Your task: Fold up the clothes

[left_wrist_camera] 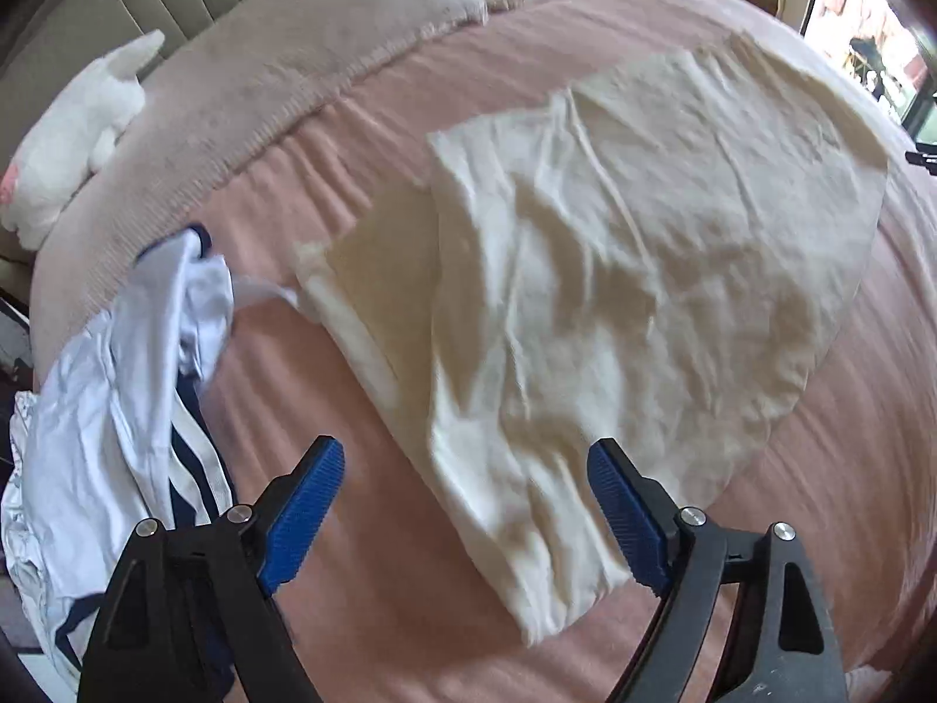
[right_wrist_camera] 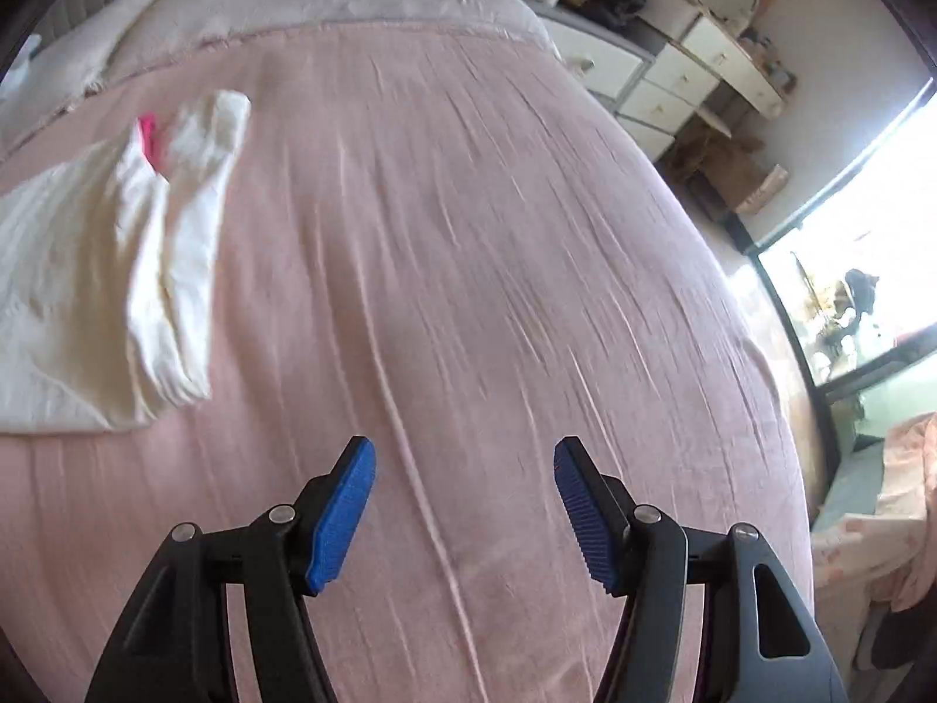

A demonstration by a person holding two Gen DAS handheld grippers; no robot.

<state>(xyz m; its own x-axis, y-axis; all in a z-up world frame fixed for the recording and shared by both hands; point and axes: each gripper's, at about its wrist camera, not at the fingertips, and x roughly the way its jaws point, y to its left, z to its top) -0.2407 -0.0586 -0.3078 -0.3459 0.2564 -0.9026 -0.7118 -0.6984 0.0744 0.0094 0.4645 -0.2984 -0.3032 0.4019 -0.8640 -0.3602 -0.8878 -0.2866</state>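
Cream garment point(left_wrist_camera: 615, 269) is lying spread on the pink bedspread point(left_wrist_camera: 363, 187), partly folded: one flap is doubled over the body, with a sleeve or side panel poking out at the lower left edge. In the right wrist view the same garment point(right_wrist_camera: 99, 269) is sitting well off to the left, a pink tag showing near its collar end. Left gripper point(left_wrist_camera: 465, 504) is hanging above the near corner with jaws standing wide, nothing between the blue pads. Right gripper point(right_wrist_camera: 465, 504) is hovering over bare bedspread, jaws parted moderately, also empty. Fabric is looking thin, limp and light, creasing freely; likely it is going to sag and drape from any pinch point, not hold shape, and may drag on the fuzzy cover. Best hold, by my judgement: pinch two corners of one edge, both layers together. A white and navy garment point(left_wrist_camera: 134, 386) is waiting crumpled at the left edge, beside a white plush toy point(left_wrist_camera: 76, 129) near the pillow point(left_wrist_camera: 281, 41).
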